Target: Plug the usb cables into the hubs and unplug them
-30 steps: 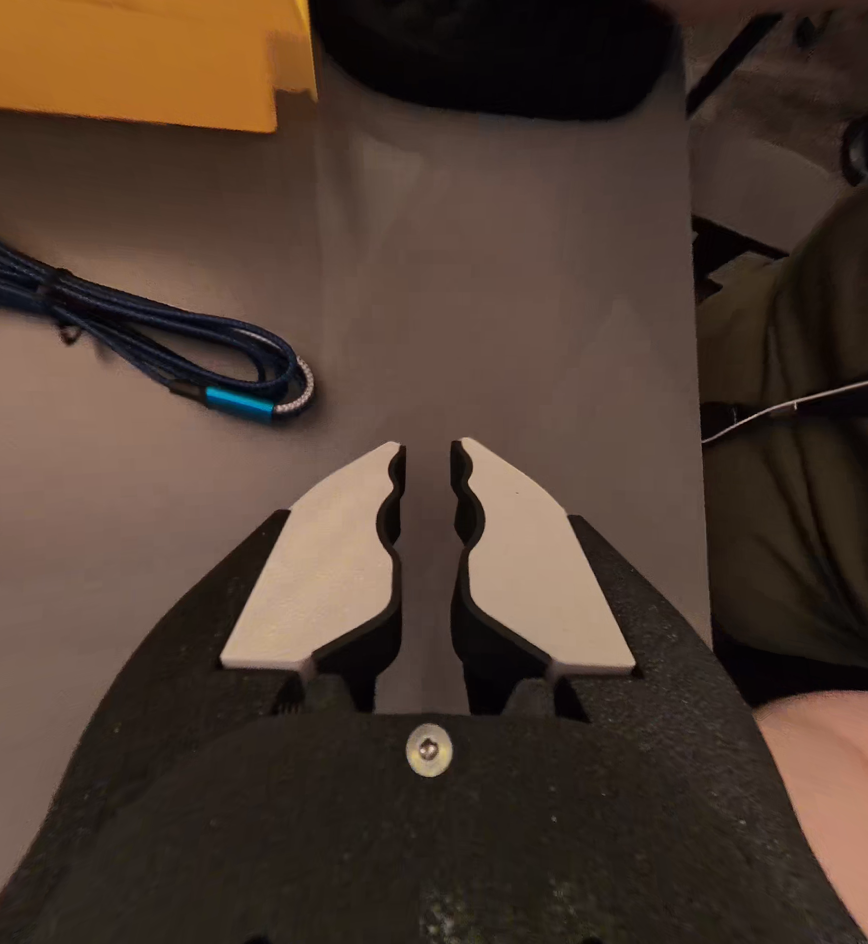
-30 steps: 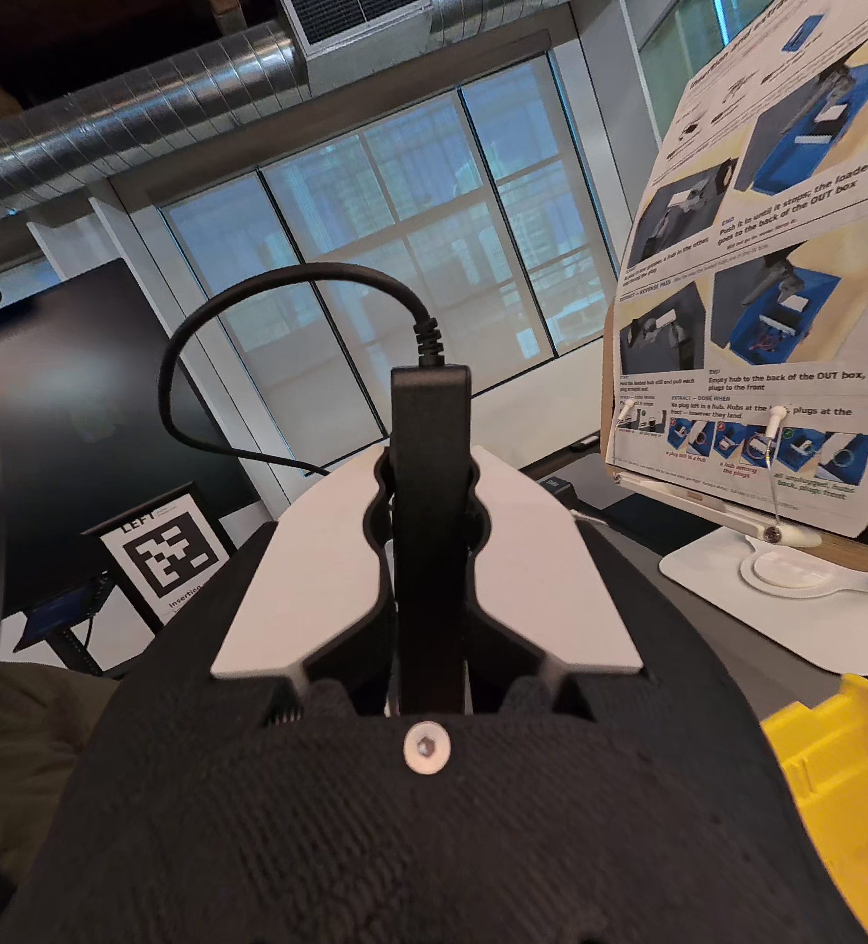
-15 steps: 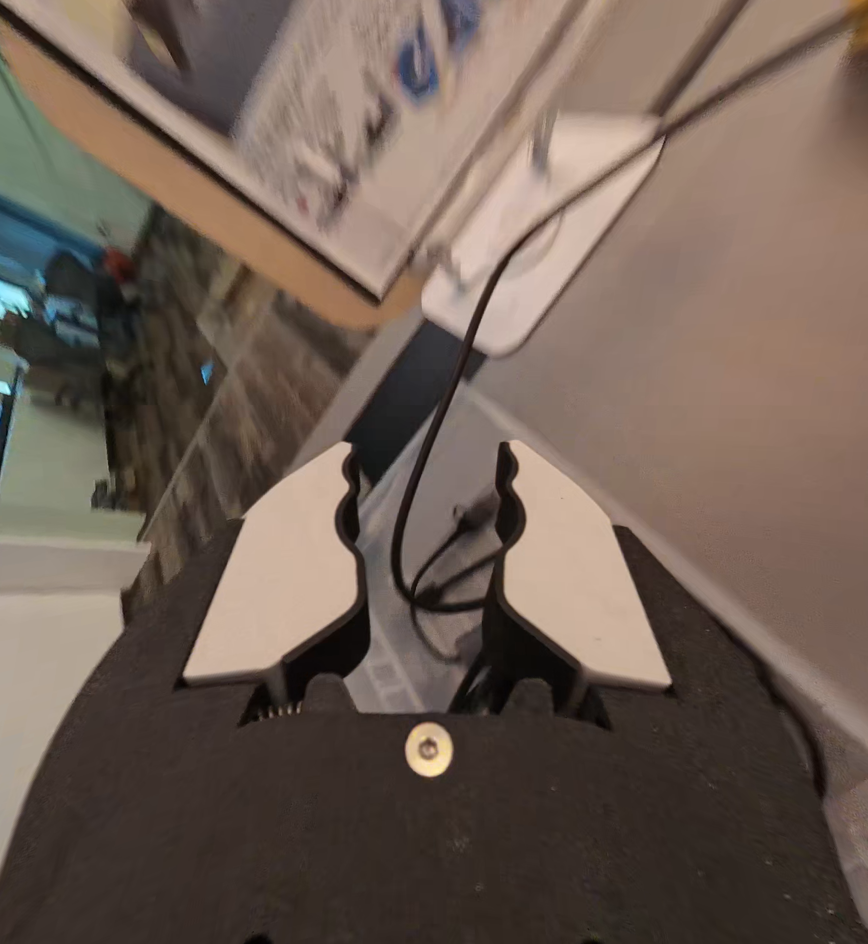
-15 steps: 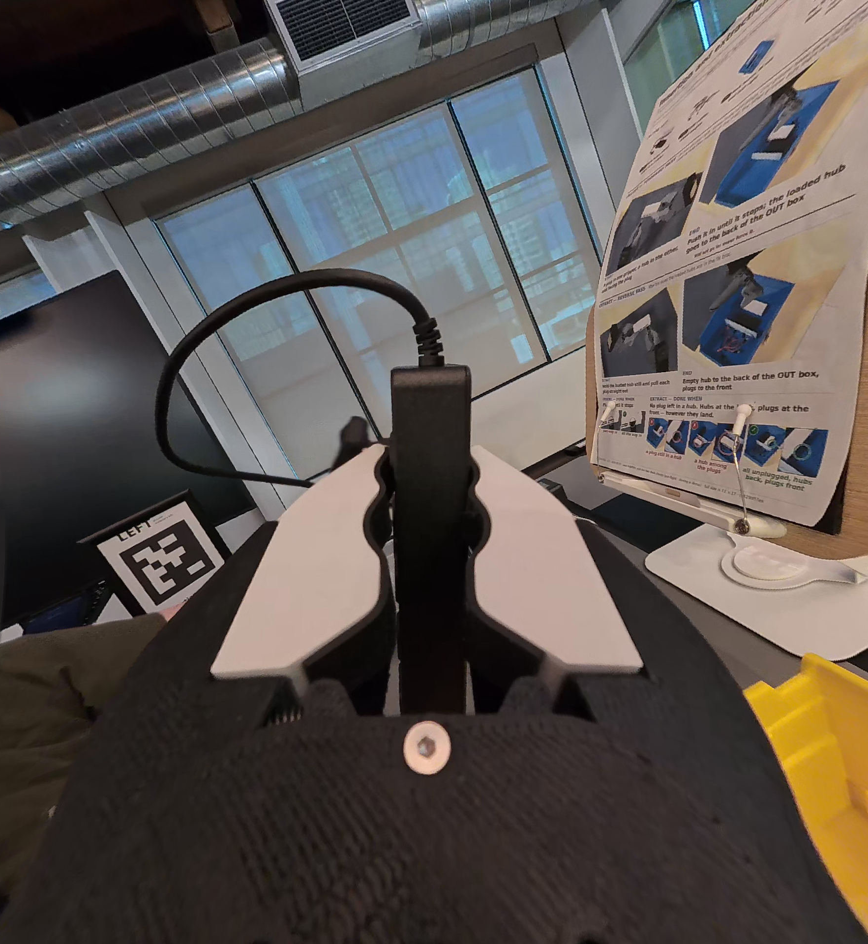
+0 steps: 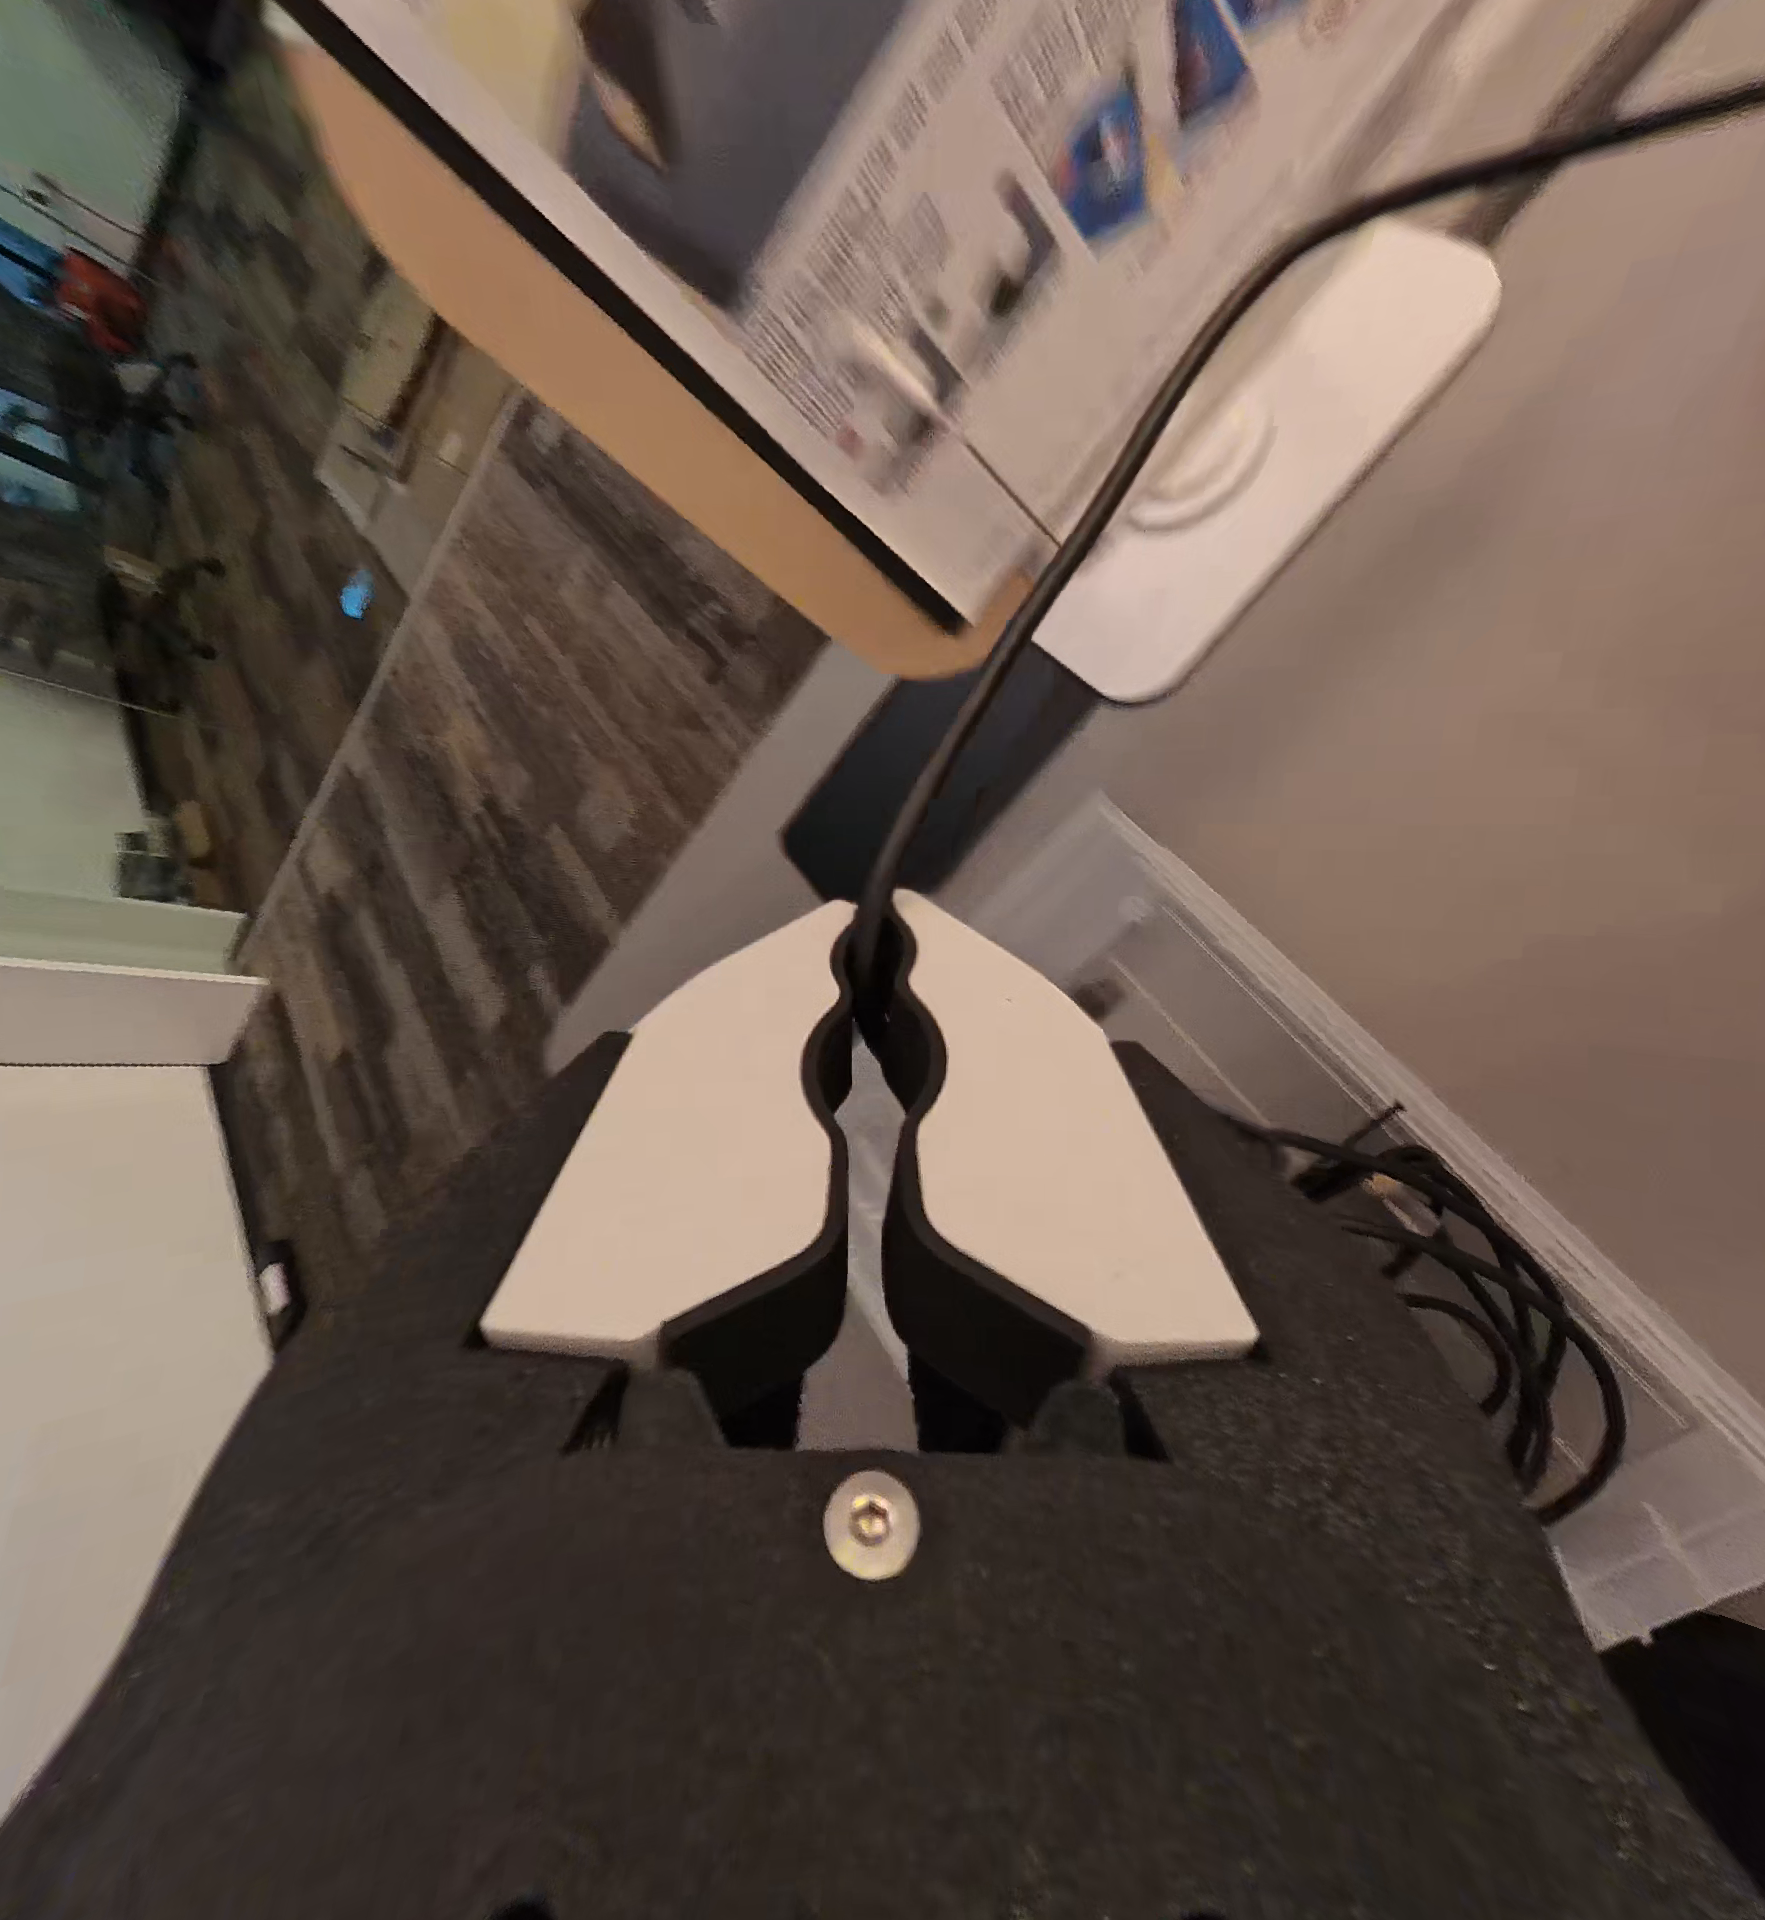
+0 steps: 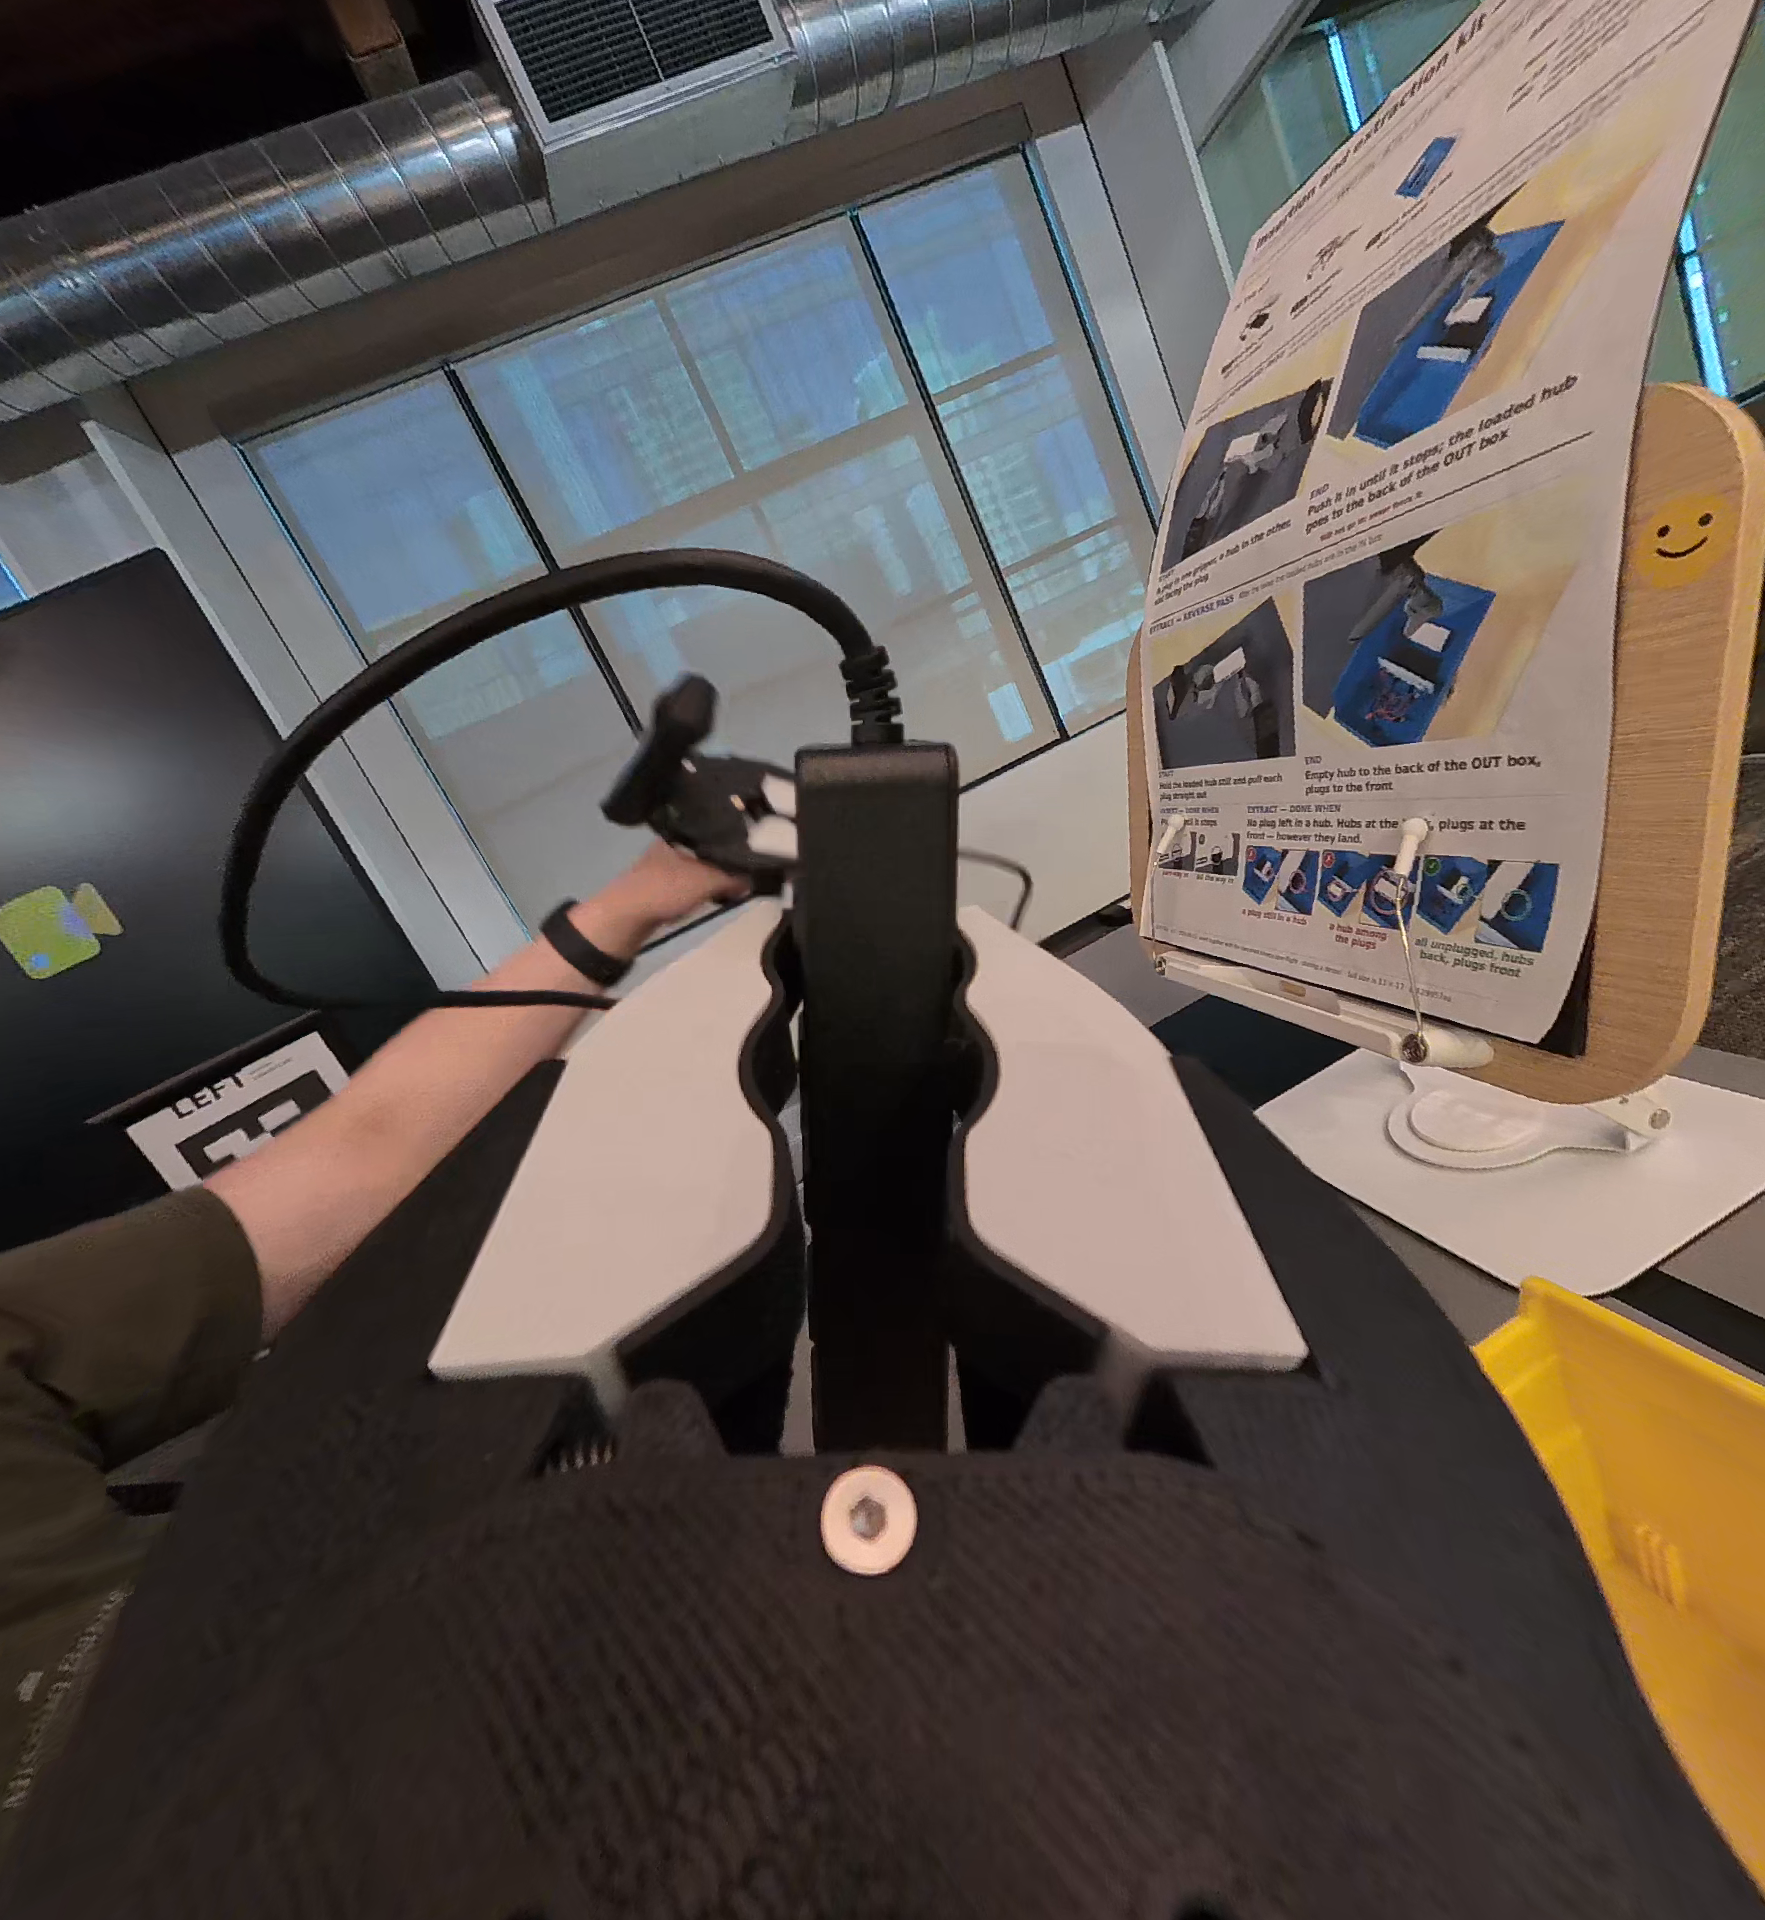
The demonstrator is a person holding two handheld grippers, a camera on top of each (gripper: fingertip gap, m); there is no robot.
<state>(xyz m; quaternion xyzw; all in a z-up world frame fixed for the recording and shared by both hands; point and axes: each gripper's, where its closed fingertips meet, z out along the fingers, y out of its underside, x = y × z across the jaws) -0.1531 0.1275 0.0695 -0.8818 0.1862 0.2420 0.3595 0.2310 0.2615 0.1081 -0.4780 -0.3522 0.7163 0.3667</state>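
Black slab-shaped plastic hub (image 6: pixel 876 1039) stands upright in the right tool (image 6: pixel 873 966), whose white fingers are closed on its sides, its thick black cable (image 6: pixel 462 665) looping out of the top and away to the left. The left tool (image 5: pixel 873 971) is closed almost completely, pinching a thin black cord (image 5: pixel 1096 499) at its fingertips.

To do the step well, the right tool should likely hold the hub steady while the left works along the cord to a firmer grip at the plug, since a grip on bare cord gives poor control of the plug's angle.

Neither view shows the hub's ports or any plug. Whether the pinched cord is the hub's own cable cannot be told. Farther off, the left tool appears blurred in the right wrist view, and the paper instruction sheet (image 6: pixel 1377 582) on its wooden stand (image 6: pixel 1688 727) is smeared in the left one. A yellow plastic bin (image 6: pixel 1688 1538) on the grey surface (image 5: pixel 1584 727) is cut off at the frame edge.
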